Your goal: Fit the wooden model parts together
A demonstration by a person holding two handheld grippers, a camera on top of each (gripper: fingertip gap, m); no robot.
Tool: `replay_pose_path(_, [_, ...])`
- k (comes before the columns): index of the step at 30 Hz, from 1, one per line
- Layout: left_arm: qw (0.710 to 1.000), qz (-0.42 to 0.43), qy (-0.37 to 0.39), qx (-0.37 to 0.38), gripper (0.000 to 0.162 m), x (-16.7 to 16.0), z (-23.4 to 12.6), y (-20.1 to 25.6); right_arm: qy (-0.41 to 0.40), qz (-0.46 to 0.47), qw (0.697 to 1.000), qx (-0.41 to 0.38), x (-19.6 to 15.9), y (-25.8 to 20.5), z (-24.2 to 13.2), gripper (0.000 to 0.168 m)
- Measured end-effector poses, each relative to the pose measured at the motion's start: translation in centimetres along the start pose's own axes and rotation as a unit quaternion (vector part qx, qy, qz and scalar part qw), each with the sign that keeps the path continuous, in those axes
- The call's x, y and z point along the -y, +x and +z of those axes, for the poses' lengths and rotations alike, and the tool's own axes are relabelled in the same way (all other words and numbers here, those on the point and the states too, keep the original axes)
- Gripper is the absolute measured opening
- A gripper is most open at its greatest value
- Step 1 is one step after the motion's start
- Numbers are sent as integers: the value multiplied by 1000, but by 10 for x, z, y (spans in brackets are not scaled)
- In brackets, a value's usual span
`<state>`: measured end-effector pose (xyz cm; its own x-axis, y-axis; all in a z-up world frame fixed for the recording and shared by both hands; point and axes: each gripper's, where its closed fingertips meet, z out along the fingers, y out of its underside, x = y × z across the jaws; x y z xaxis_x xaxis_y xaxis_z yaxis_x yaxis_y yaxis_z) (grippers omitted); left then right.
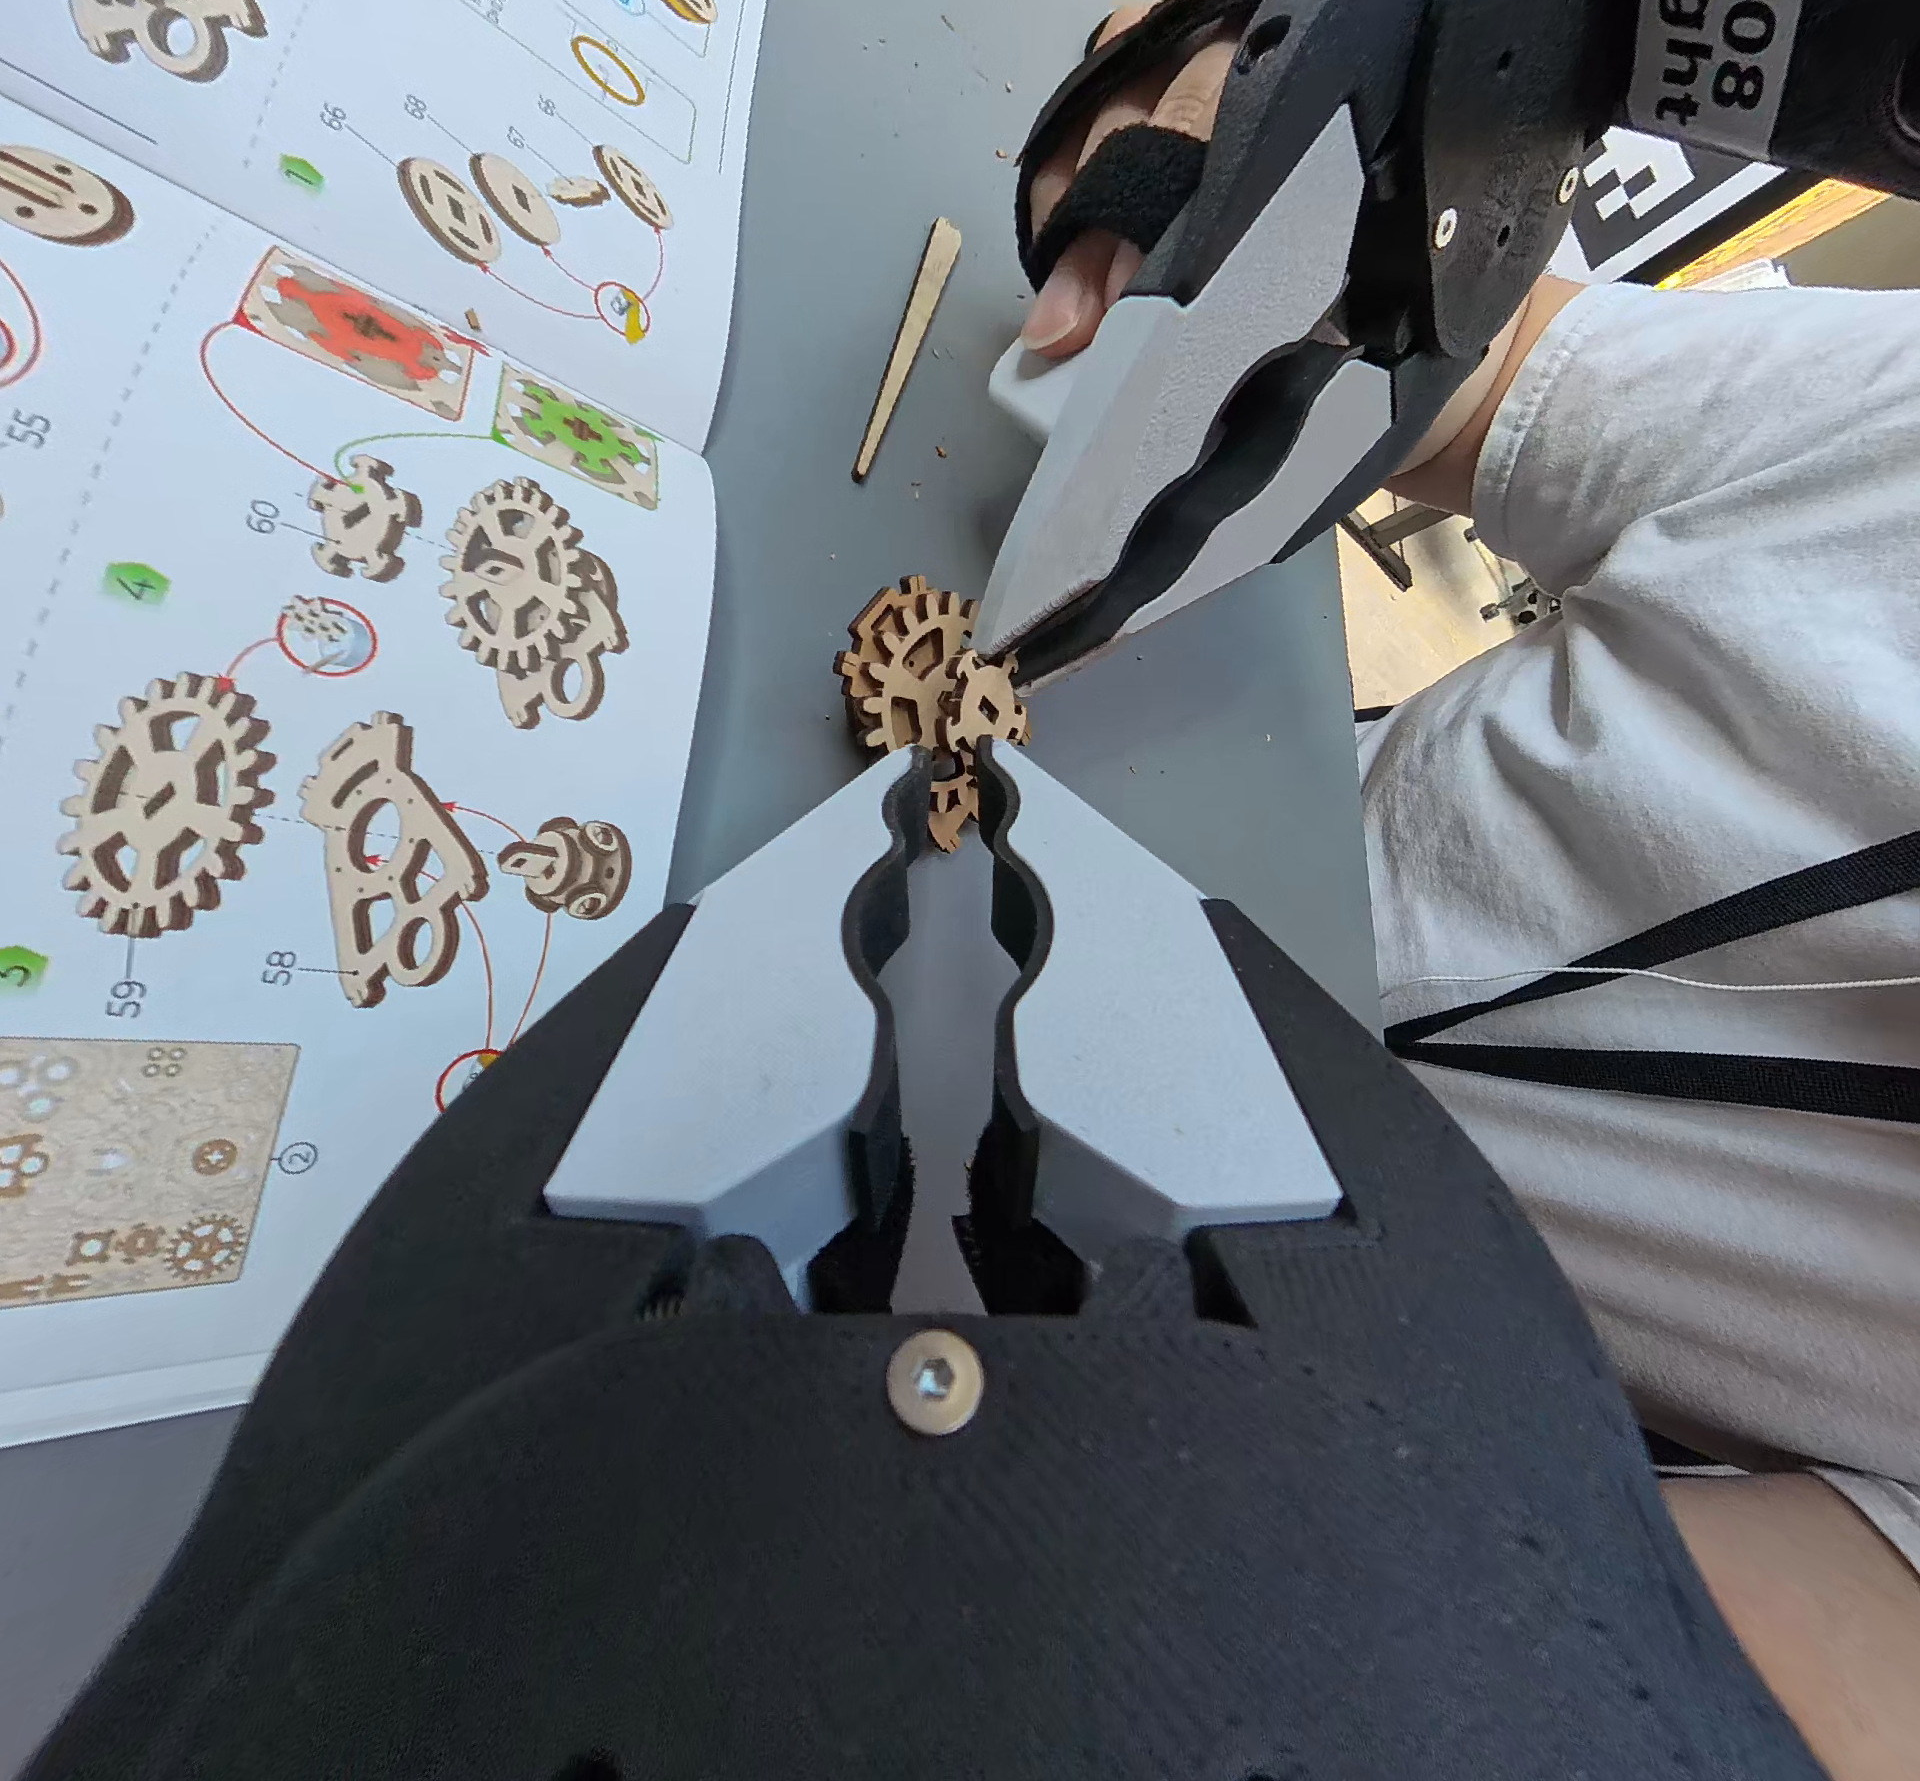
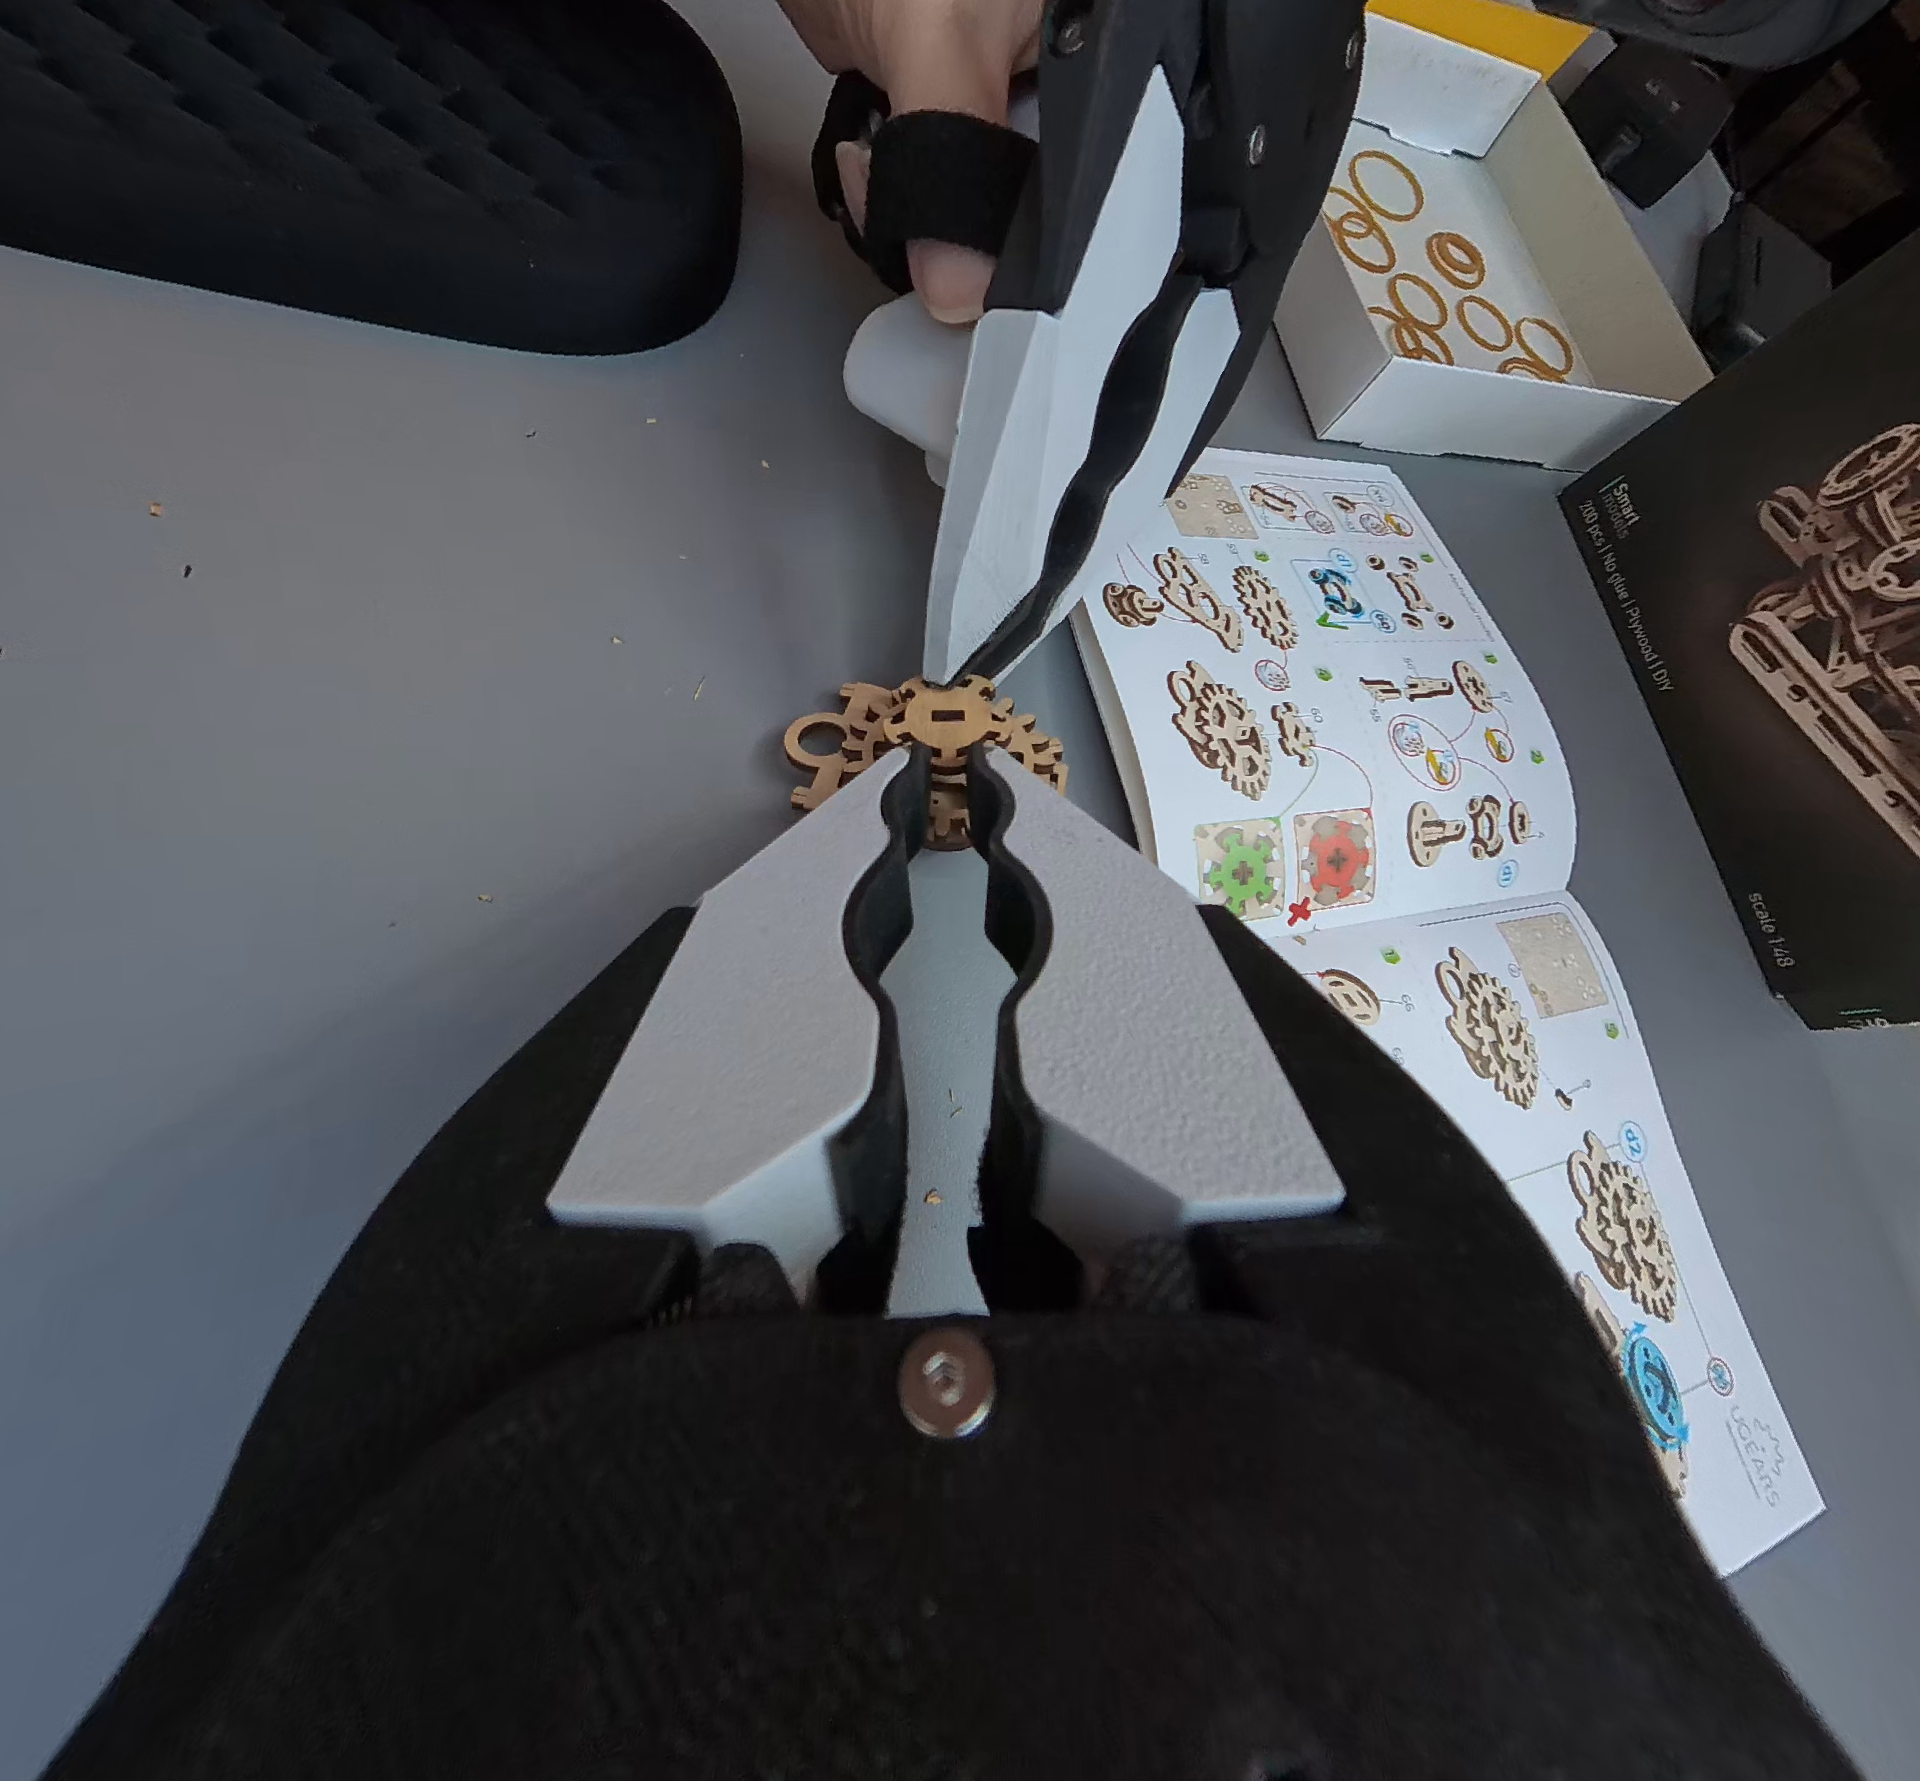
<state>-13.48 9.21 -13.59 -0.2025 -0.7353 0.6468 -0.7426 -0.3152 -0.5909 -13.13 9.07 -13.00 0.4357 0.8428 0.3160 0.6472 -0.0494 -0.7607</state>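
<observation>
A small wooden gear assembly (image 1: pixel 904 661) is held just above the grey table (image 1: pixel 1174 755). It has a toothed gear, a ringed bracket (image 2: pixel 816 744) and a small cog (image 2: pixel 945 715) on top. My left gripper (image 1: pixel 948 765) is shut on the assembly's lower edge. My right gripper (image 2: pixel 940 767) is shut on the assembly from the opposite side, with a wooden knob (image 2: pixel 945 822) between its fingers. In each wrist view the other gripper's closed tips meet the small cog (image 1: pixel 985 705).
An open instruction booklet (image 1: pixel 364 484) lies beside the work, also in the right wrist view (image 2: pixel 1351 796). A thin wooden stick (image 1: pixel 909 349) lies on the table. A white box of yellow rings (image 2: pixel 1455 297), a dark product box (image 2: pixel 1787 692) and a black cushion (image 2: pixel 343 142) stand farther off. The grippers are tip to tip, or close to it.
</observation>
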Motion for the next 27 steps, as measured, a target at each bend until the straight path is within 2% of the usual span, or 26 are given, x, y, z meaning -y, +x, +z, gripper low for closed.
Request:
replay_pose_path(8, [1000,0,1,1,7,1,0,0,0,-7,1000,-6,2,0,-1,5])
replay_pose_path(16, [1000,-10,22,3,15,6,-5,-2,9,-7,1000,-13,6,1,-4,5])
replay_pose_path(27, [1000,-8,23,5,9,5,-7,-3,-1,-16,1000,-14,3,0,-2,5])
